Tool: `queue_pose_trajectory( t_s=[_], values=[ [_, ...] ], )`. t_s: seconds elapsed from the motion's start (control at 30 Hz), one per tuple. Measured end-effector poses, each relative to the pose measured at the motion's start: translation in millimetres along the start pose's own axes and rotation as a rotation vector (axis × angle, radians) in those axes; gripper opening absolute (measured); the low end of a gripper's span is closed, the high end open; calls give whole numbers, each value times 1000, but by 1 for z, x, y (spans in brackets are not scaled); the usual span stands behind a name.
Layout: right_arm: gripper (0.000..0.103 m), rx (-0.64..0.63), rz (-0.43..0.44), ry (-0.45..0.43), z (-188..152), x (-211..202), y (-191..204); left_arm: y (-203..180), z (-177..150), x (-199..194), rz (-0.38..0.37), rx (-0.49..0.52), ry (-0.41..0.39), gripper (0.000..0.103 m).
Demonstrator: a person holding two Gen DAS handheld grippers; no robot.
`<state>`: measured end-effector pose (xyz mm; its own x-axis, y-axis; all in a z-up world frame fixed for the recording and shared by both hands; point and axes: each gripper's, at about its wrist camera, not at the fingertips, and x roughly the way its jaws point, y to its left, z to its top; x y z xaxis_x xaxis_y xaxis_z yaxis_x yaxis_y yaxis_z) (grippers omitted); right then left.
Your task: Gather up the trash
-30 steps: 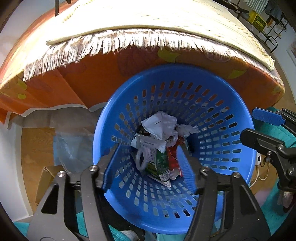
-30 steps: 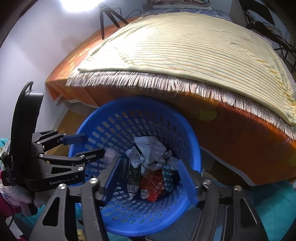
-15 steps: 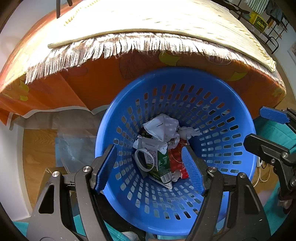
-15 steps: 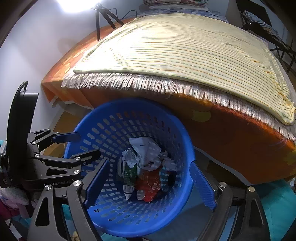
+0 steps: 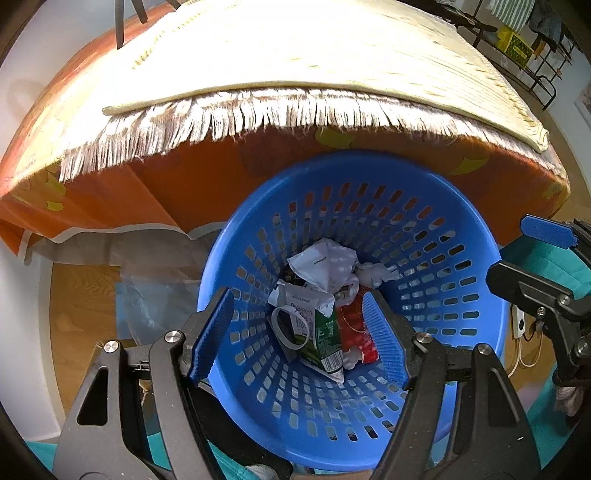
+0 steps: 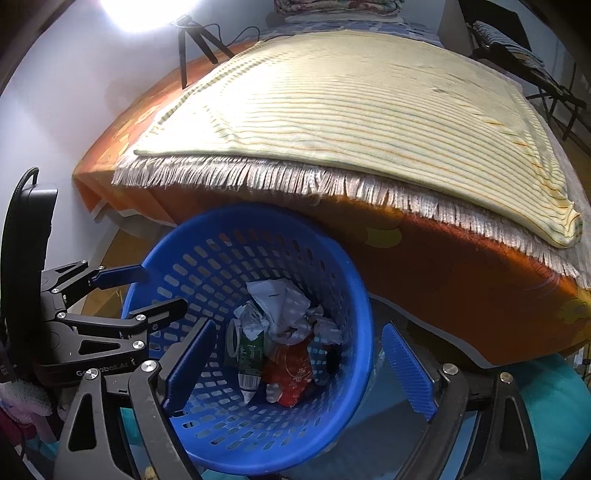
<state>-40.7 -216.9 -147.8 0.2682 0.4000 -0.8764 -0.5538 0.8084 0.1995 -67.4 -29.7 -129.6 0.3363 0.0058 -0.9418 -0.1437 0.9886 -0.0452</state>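
Blue slotted basket (image 5: 424,236) on the floor beside the orange-sheeted bed (image 6: 461,280) holds crumpled paper (image 5: 327,264), green carton (image 5: 325,339) and red wrapper (image 6: 291,369); left gripper (image 5: 299,339) and right gripper (image 6: 299,369) both spread wide, grasping nothing

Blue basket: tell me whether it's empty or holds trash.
Holds trash. The blue basket contains crumpled paper, a green carton and a red wrapper at its bottom.

Orange-sheeted bed (image 6: 461,280) under a pale striped fringed blanket (image 6: 351,122); white wall (image 6: 74,74) behind, wooden floor (image 5: 81,291) below, glaring lamp (image 6: 144,14) top left.
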Motion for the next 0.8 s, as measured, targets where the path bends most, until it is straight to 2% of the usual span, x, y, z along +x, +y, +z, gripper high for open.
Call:
queue_pose_trajectory(
  t_s=[0.17, 0.47, 0.8],
  values=[
    [93, 19, -1, -14, 3, -3, -5, -1, 7, -7, 7, 1, -25, 74],
    [93, 55, 1, -68, 12, -20, -16, -18, 29, -41, 40, 80, -159, 74],
    [93, 89, -9, -141, 29, -45, -28, -26, 57, -74, 1, 86, -232, 76]
  ],
)
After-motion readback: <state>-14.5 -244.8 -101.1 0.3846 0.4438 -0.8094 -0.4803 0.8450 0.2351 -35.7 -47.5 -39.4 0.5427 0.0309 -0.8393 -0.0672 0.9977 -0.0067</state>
